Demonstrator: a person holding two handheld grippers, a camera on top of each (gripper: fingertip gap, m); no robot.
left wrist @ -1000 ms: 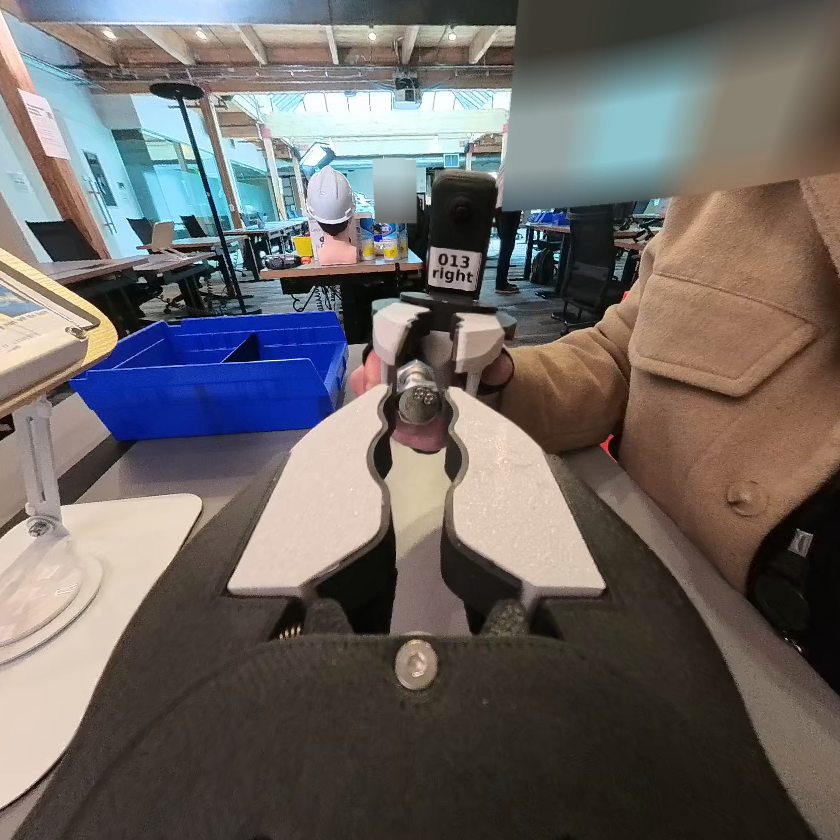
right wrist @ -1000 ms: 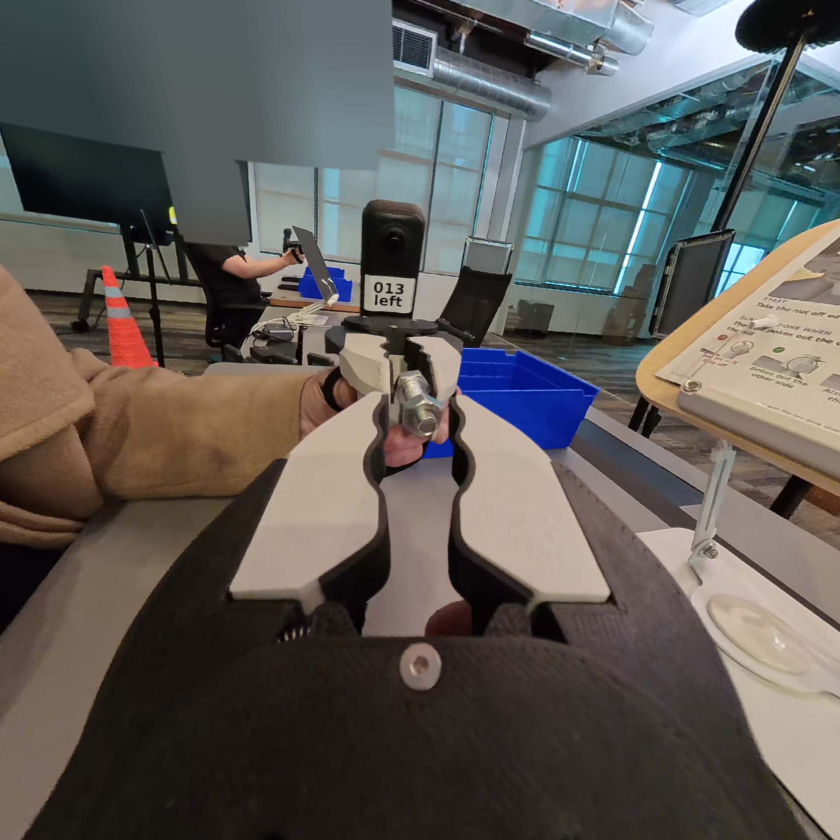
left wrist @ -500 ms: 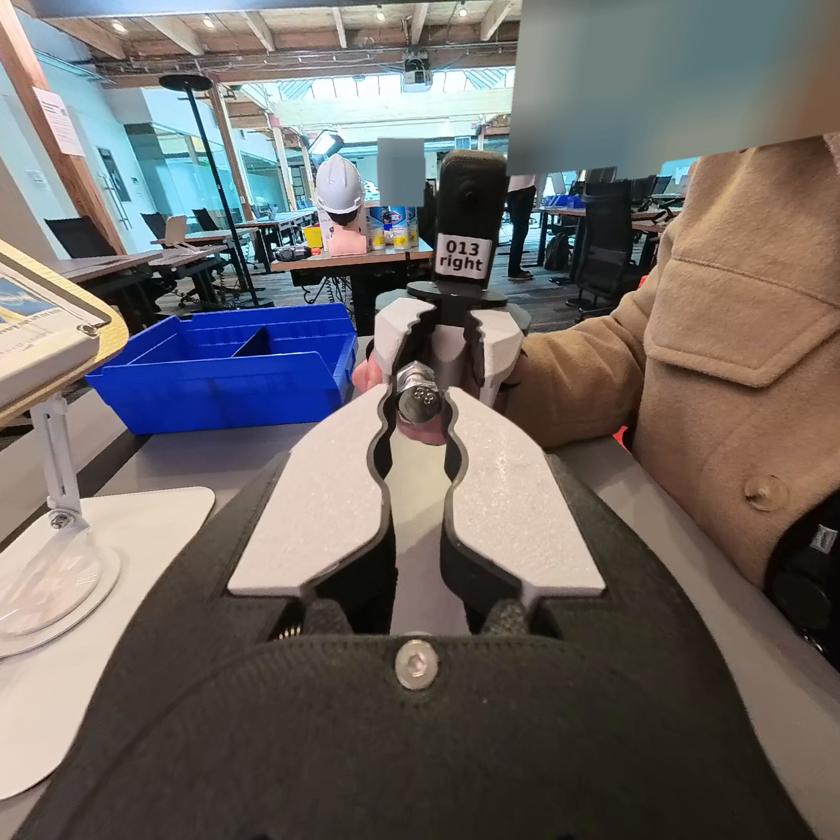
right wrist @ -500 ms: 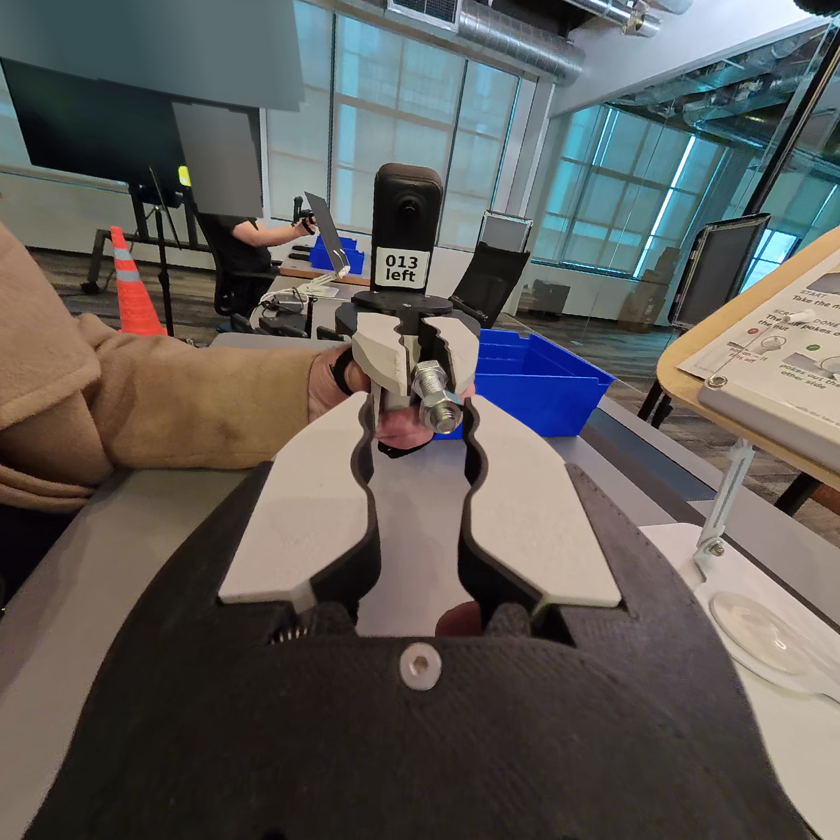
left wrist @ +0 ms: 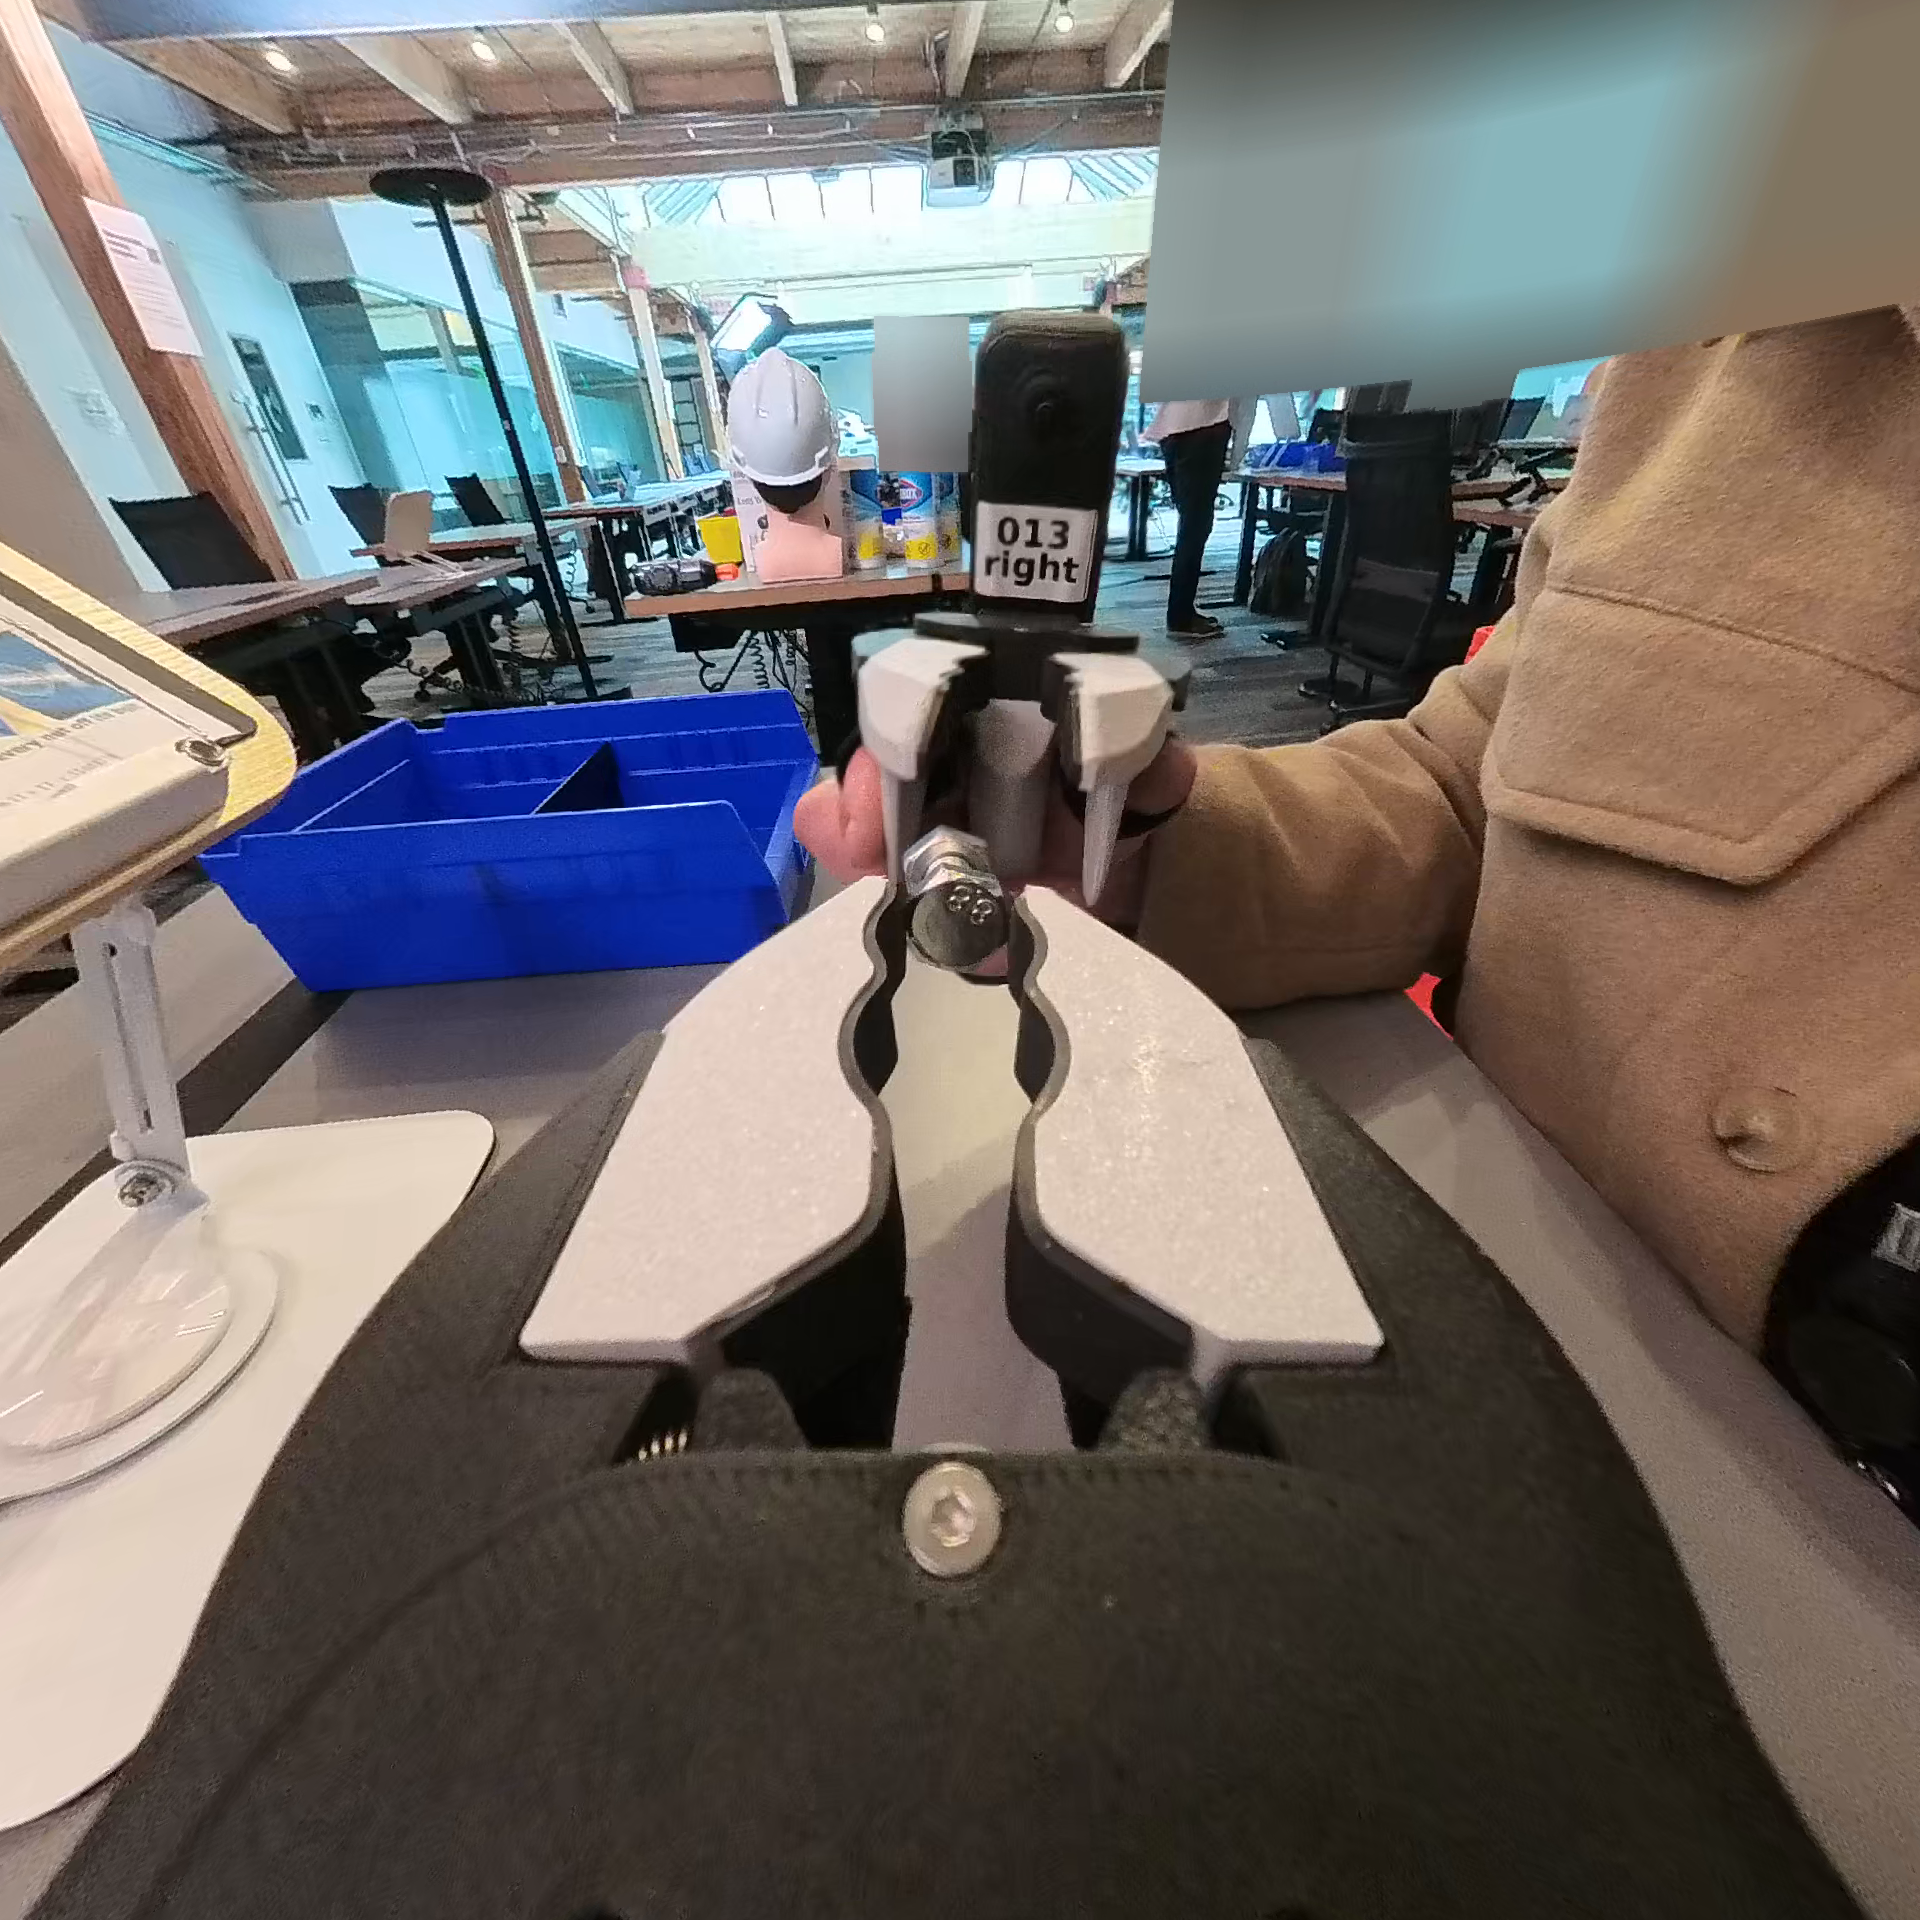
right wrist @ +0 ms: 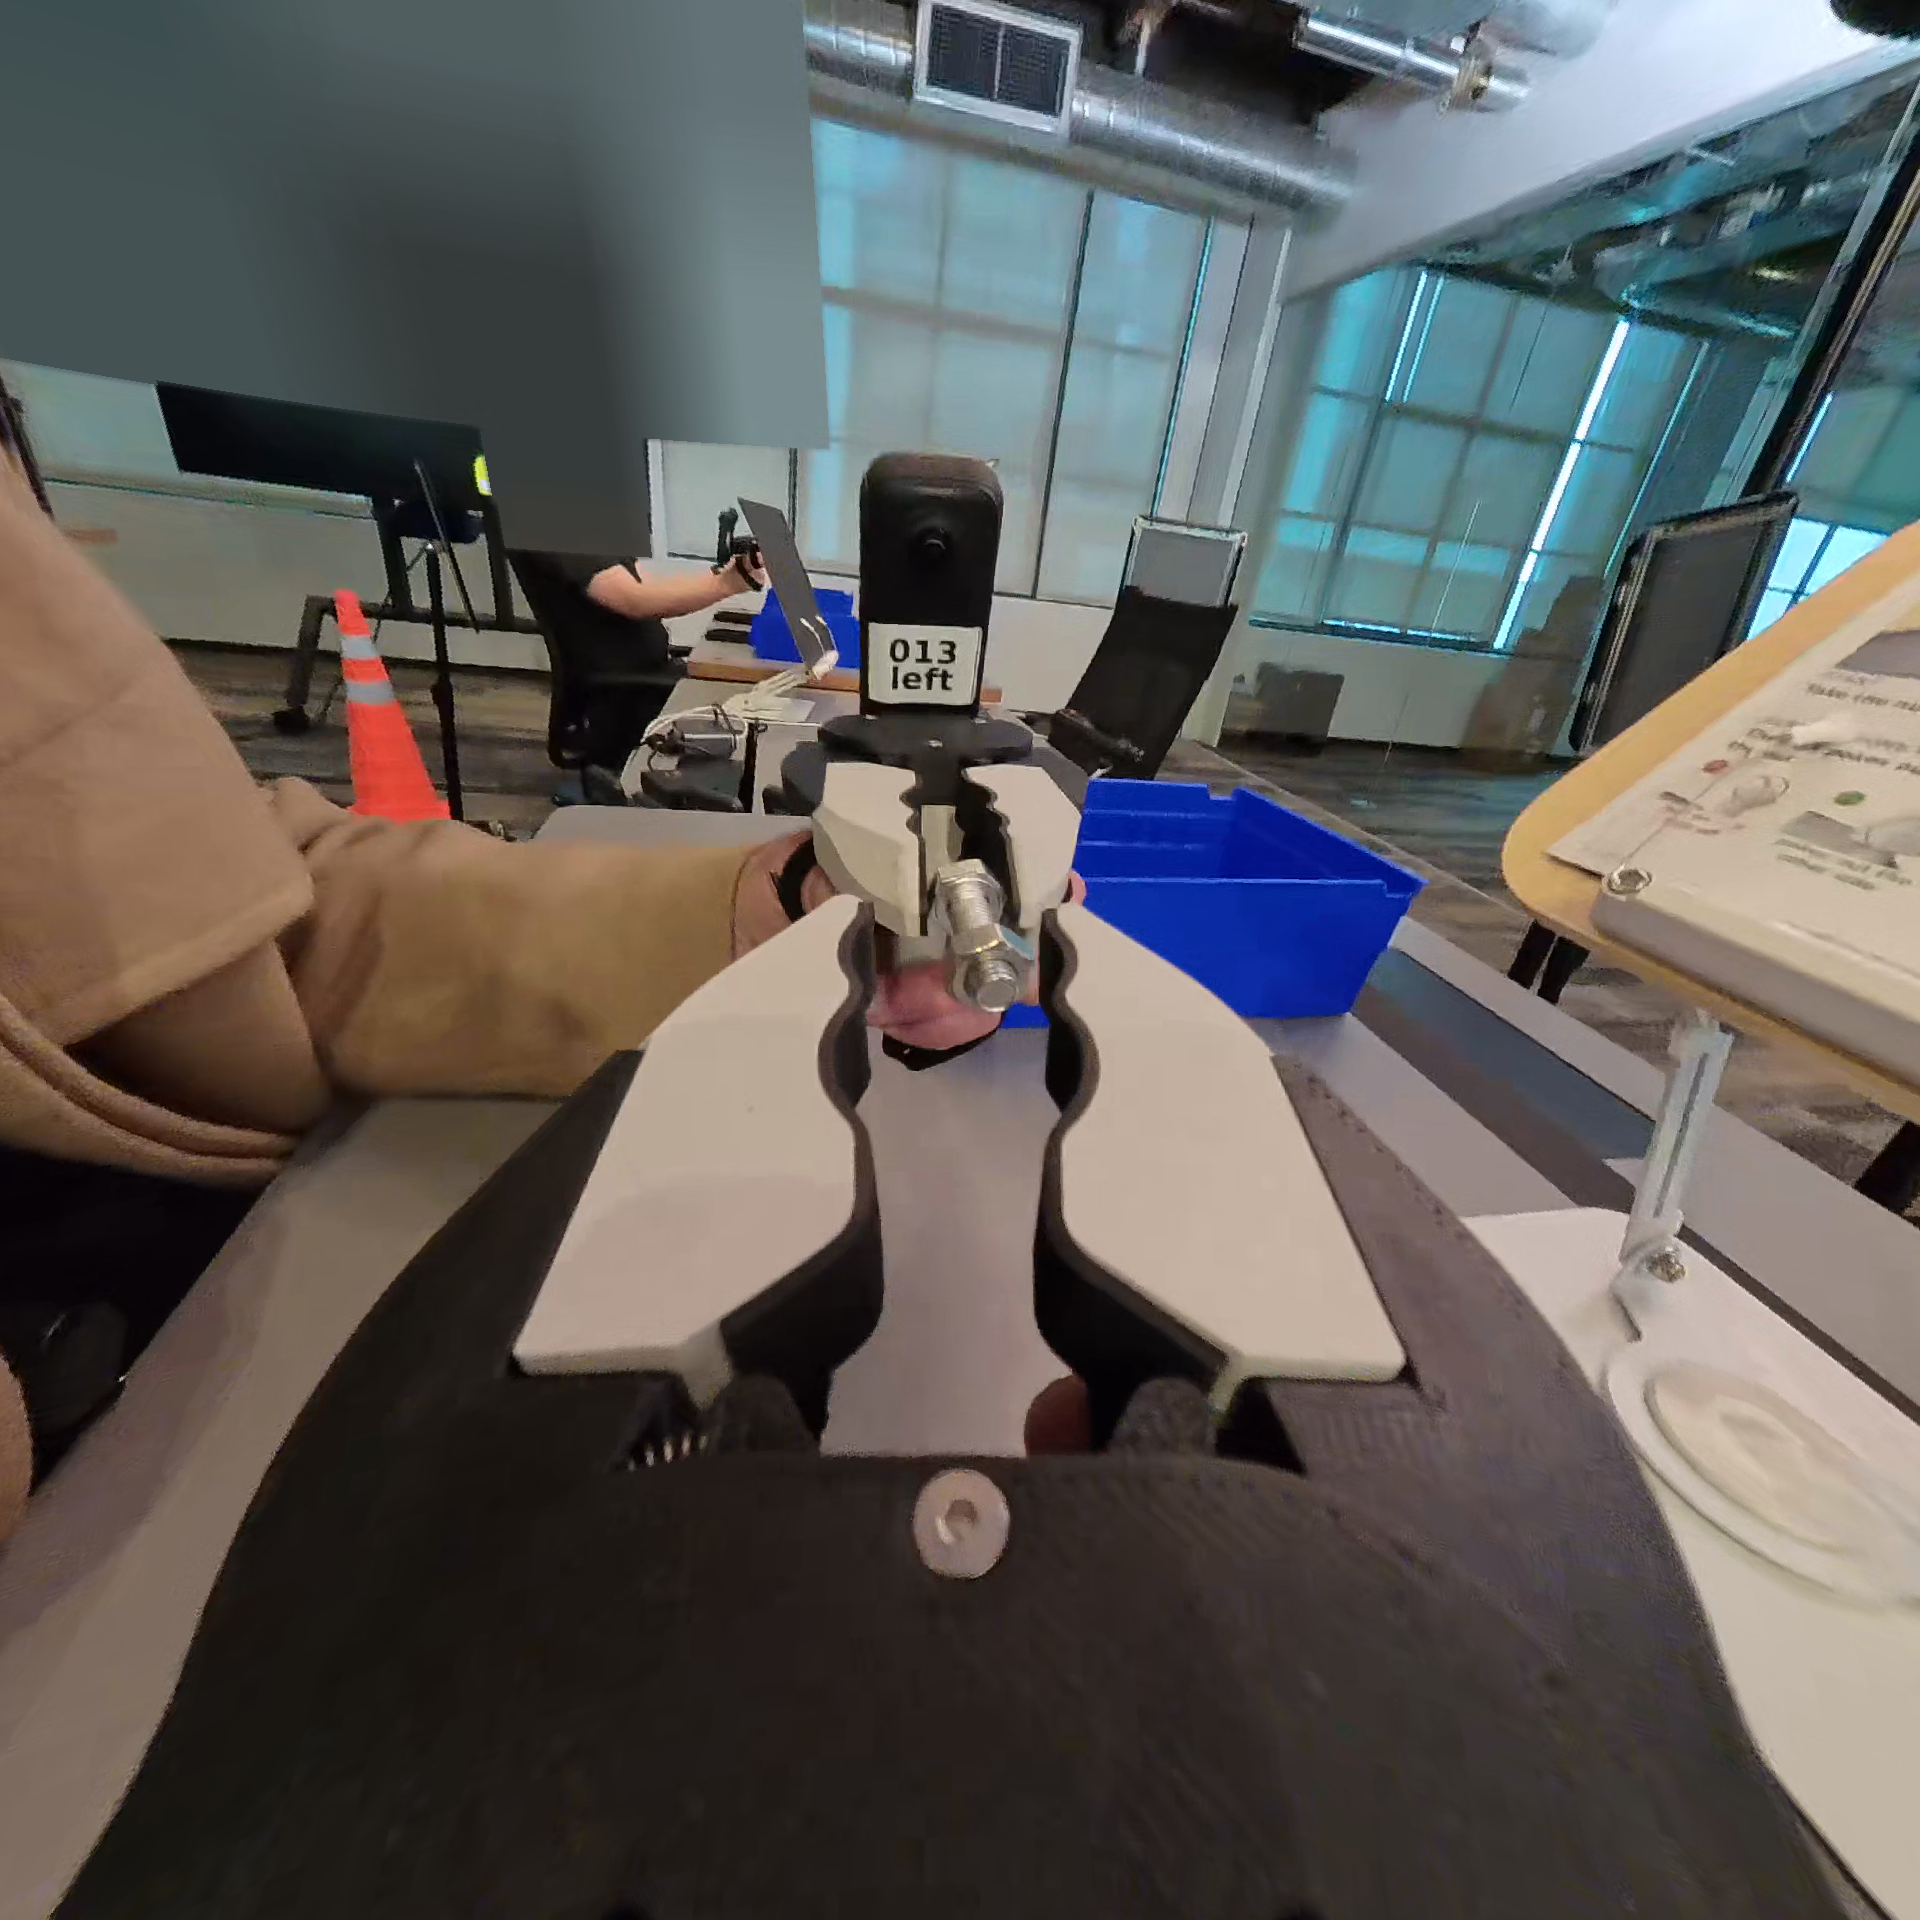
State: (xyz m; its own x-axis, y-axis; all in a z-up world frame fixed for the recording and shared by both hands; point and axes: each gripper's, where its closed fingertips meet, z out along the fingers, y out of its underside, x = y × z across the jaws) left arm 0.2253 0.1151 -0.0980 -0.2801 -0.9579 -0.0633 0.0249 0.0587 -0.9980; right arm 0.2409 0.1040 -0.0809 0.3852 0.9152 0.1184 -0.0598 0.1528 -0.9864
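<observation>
A steel bolt (left wrist: 954,920) with a hex nut (right wrist: 992,943) on its thread is held in the air over a grey table (left wrist: 468,1029). My left gripper (left wrist: 954,902) is shut on the bolt's head. It also shows in the right wrist view (right wrist: 956,883), with the thread pointing at that camera. My right gripper (right wrist: 951,925) is open, its fingers on either side of the nut, which lies close to the right finger. In the left wrist view the right gripper (left wrist: 995,888) faces the camera with its fingers (left wrist: 1103,800) spread apart.
A blue divided bin (left wrist: 520,831) stands on the table behind the grippers and also shows in the right wrist view (right wrist: 1226,914). An instruction board (right wrist: 1766,862) on a white stand (left wrist: 135,1039) is at the side. A person's tan coat sleeve (left wrist: 1351,831) lies along the near edge. My left and right fingertips are right by each other.
My right gripper was shut on the nut one second ago and has since opened. My left gripper keeps hold of the bolt head. Both grippers have tilted slightly.
</observation>
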